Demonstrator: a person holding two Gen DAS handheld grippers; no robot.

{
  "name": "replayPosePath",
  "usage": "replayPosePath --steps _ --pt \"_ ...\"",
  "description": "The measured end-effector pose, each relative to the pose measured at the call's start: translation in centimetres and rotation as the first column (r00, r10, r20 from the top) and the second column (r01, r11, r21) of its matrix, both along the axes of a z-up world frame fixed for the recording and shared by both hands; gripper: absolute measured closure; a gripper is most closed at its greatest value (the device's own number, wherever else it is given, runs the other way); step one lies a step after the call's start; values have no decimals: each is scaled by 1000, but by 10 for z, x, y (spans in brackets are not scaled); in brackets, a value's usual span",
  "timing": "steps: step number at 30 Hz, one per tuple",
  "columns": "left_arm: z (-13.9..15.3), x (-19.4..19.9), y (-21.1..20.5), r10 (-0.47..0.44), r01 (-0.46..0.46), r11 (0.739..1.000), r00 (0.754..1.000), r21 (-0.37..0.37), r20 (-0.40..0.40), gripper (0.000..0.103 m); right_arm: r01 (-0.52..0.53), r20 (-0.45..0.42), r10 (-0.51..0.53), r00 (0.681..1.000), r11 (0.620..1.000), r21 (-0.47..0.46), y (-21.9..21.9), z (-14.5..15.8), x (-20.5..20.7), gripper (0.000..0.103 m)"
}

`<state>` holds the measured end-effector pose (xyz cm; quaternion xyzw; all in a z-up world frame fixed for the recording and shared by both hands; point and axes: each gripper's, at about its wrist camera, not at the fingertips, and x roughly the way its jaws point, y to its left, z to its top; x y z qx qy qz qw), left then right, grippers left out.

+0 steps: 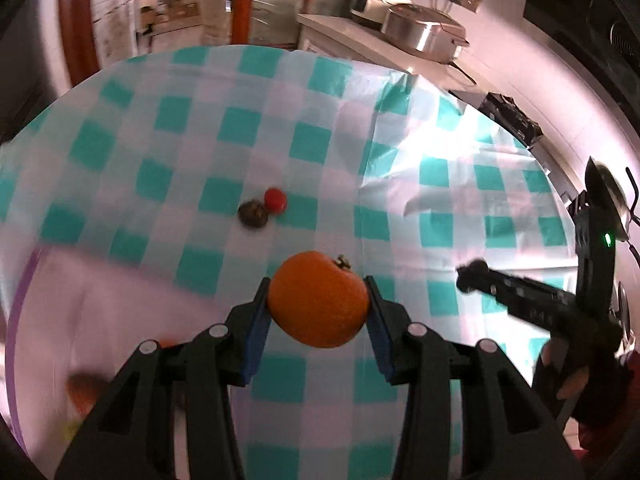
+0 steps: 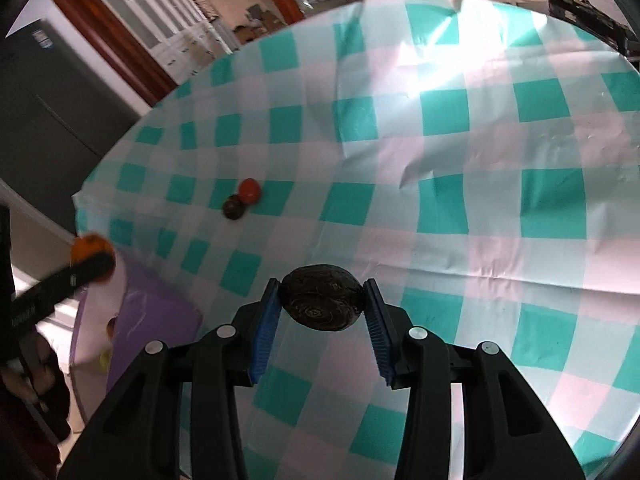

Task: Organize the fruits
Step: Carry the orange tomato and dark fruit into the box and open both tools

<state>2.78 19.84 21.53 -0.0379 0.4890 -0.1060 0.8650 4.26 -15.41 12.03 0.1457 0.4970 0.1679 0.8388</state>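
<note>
left tool (image 1: 318, 304): clamped on orange fruit (image 1: 318, 300), lower centre of frame | right tool (image 2: 323, 300): clamped on dark round fruit (image 2: 322, 298), lower centre | red fruit (image 1: 275, 200) touching dark fruit (image 1: 252, 214), on checked desk (image 1: 400, 160), centre-left

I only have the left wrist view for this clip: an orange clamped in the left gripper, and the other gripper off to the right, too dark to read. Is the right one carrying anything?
Observer: Yes. The right gripper is shut on a dark brown round fruit.
Operator: Is that the dark one beside the red fruit?
Observer: No. That dark fruit on the cloth still lies there, touching the red fruit.
Operator: The blurred thing lower left?
Observer: A purple tray, its wall clearer here.
</note>
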Motion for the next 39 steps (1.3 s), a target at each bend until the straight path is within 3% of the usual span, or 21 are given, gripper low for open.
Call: replayPosePath --steps 5,11,16,18,21,26,29,32,39 --pt "-16 -65 -47 100 -101 995 995 21 16 58 -119 20 119 993 993 3 34 14 -23 61" --pt "-6 -96 23 242 -243 969 970 50 32 58 -309 138 311 940 950 -32 112 62 -42 61" --pt "-11 -92 82 290 -288 951 957 112 3 58 -423 159 427 890 904 -59 189 79 -54 61" --pt "-17 -88 97 260 -253 953 966 169 -18 58 -464 151 470 869 882 -75 217 76 -61 61" --pt "-33 -75 109 197 -177 953 979 247 -58 58 -564 83 576 814 816 -126 266 63 -76 61" --pt "-69 -44 117 87 -35 948 985 318 -151 58 -687 -83 690 719 687 -237 331 22 -97 61" --pt "-88 -26 116 36 24 951 981 307 -190 58 -727 -153 723 674 612 -311 354 3 -113 61" --pt "-104 -12 113 -11 80 947 976 310 -219 58 -744 -206 730 652 563 -361 367 -12 -123 61" --pt "-132 2 106 -73 169 929 956 329 -284 58 -735 -294 690 661 516 -440 380 -34 -122 61"
